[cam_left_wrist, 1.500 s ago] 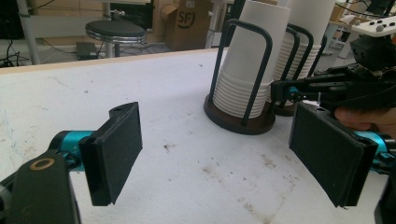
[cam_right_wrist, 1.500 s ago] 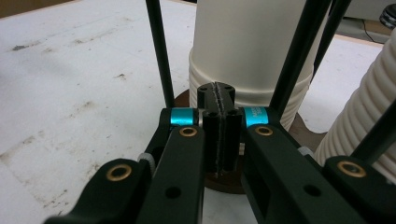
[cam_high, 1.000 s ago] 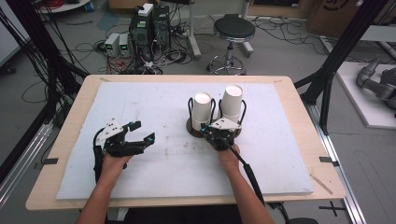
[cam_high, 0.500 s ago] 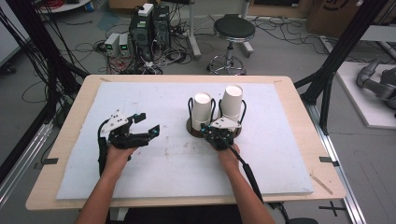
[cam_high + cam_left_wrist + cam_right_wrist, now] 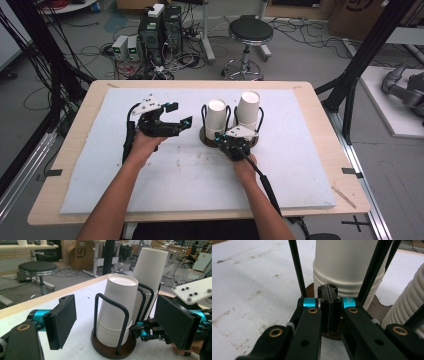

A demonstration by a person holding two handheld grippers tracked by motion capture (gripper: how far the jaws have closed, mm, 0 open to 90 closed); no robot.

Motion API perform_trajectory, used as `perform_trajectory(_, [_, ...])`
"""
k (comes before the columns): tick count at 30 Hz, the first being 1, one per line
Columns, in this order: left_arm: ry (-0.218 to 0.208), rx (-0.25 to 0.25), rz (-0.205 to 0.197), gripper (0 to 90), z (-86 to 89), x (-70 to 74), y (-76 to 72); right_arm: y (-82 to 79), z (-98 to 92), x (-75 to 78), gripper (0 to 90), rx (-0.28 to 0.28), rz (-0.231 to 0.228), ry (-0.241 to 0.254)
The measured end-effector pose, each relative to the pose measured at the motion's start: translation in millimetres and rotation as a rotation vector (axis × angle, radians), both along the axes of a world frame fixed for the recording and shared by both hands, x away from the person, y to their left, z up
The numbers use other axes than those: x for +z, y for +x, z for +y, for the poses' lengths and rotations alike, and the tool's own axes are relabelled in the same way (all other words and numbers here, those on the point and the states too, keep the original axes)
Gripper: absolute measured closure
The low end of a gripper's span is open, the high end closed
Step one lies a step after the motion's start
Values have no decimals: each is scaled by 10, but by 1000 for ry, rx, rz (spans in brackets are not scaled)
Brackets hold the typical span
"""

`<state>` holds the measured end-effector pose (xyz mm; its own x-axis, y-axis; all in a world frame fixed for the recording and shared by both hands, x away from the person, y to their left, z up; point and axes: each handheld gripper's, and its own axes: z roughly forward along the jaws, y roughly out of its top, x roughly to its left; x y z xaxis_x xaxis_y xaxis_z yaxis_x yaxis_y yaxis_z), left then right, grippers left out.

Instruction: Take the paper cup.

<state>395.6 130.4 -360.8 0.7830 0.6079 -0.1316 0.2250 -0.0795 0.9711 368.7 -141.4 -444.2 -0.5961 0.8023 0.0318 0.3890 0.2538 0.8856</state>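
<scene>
Work in hand: taking a cup from the cup holder [image 5: 226, 142], a dark round base with black wire hoops that stands on the white mat of the table [image 5: 320, 200].

Right tongs [image 5: 234, 146]: fully closed, pad against pad, with nothing seen between them. Their tips sit low at the near edge of the holder's base, directly in front of the two stacks. In the right gripper view the closed tips rest just short of the ribbed bottom of the nearer stack; whether they press on the base or only lie against it cannot be told. Judged purpose: steadying the holder.

Left tongs [image 5: 176, 116]: wide, nothing between the pads. Their jaws have just been opening. They are raised off the table, apart from the holder, pointing at the shorter stack of cups [image 5: 117, 312], which the left gripper view frames between the two pads [image 5: 63, 320]. The taller stack [image 5: 147, 280] stands beyond it.

Status: both stacks are in their hoops, upside down, untouched. No cup is gripped or lifted. Approach appears done; closing on the top cup, pulling it free and setting it down remain.
</scene>
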Motion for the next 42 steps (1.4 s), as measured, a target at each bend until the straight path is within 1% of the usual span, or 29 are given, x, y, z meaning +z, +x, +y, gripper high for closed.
perform_trajectory(1, [4,-7,9,179,-36,3,31,0,0,0,900,0,0,0])
perform_trajectory(8, [35,-23,24,179,-293,42,209,1,-2,1,900,1,7,4])
perform_trajectory(11, [54,-39,33,180,-410,53,269,3,-4,1,900,2,6,3])
perform_trajectory(15, [80,-43,40,180,-574,60,338,3,-5,2,900,4,6,3])
perform_trajectory(17, [82,-51,47,180,-642,57,363,3,-6,2,900,3,7,3])
perform_trajectory(19, [100,-49,49,179,-704,38,379,5,-8,2,900,5,7,2])
perform_trajectory(21, [118,-38,57,178,-751,14,397,3,-7,2,900,4,9,4])
perform_trajectory(23, [129,-37,64,179,-787,-10,415,3,-7,2,900,5,9,4])
perform_trajectory(25, [130,-41,64,180,-819,-20,424,3,-7,2,900,5,10,5])
perform_trajectory(27, [145,-37,63,183,-857,-21,440,6,-9,2,900,7,8,5])
perform_trajectory(29, [147,-32,65,185,-869,-23,443,6,-8,2,900,6,8,6])
perform_trajectory(31, [164,-25,58,196,-890,-24,448,6,-9,2,900,6,9,6])
perform_trajectory(32, [170,-23,57,205,-900,-23,450,4,-8,2,900,6,12,8])
perform_trajectory(34, [187,-21,42,268,-910,-16,450,5,-8,2,900,6,12,8])
perform_trajectory(35, [186,-20,36,306,-912,-13,450,5,-8,2,900,7,11,8])
perform_trajectory(36, [181,-18,36,319,-916,-10,452,5,-8,2,900,7,12,8])
perform_trajectory(39, [183,-19,37,325,-916,-2,453,5,-8,2,900,7,13,8])
perform_trajectory(42, [173,-19,42,331,-901,7,453,6,-8,2,900,7,12,9])
